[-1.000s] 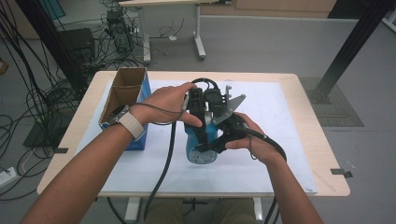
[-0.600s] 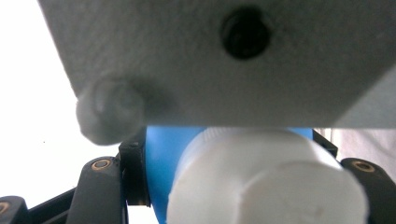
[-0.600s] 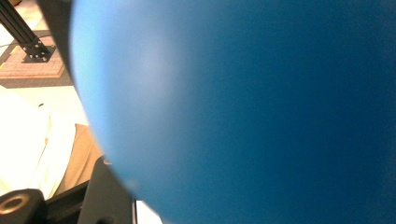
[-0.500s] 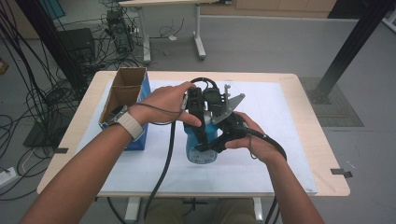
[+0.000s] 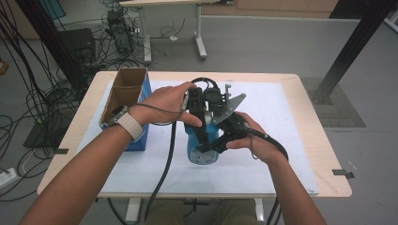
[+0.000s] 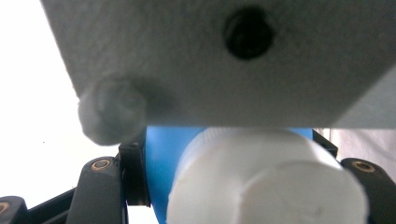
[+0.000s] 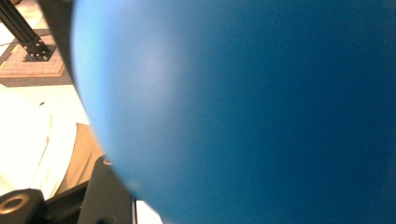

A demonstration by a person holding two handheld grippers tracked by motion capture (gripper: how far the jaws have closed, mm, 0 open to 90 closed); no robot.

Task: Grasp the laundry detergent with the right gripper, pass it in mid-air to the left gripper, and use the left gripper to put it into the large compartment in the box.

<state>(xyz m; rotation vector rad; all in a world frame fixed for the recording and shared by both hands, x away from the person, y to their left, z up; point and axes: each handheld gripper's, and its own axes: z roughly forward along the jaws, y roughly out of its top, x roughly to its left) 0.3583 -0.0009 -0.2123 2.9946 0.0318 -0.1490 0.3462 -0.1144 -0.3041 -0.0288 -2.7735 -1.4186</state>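
Grey flooring, trailing cables and the legs of a further desk frame a pale wooden surface (image 5: pixel 309 140) covered by a white sheet (image 5: pixel 277 122), with an open cardboard box (image 5: pixel 123 93) standing at its left side. At the middle of the sheet a blue bottle (image 5: pixel 202 149) is held between both tools, and it appears to stand on or just above the sheet. The left gripper (image 5: pixel 201 123) comes from above and left, and in the left gripper view its black jaws sit closed against the blue neck on either side, just below a white cap (image 6: pixel 266 184). The right gripper (image 5: pixel 217 140) comes in from the right and lower down; in the right gripper view the blue body (image 7: pixel 243 107) presses so near the lens that little else can be read, yet its jaws are drawn in and most likely clamp the bottle's body.

Judged from this, both grasps are already made: one tool steadies the body and the other is at the neck. The cap is still on, so loosening it, if that is the aim, remains to be done. The bottle lies directly between the two grippers, touching both, well apart from the box.
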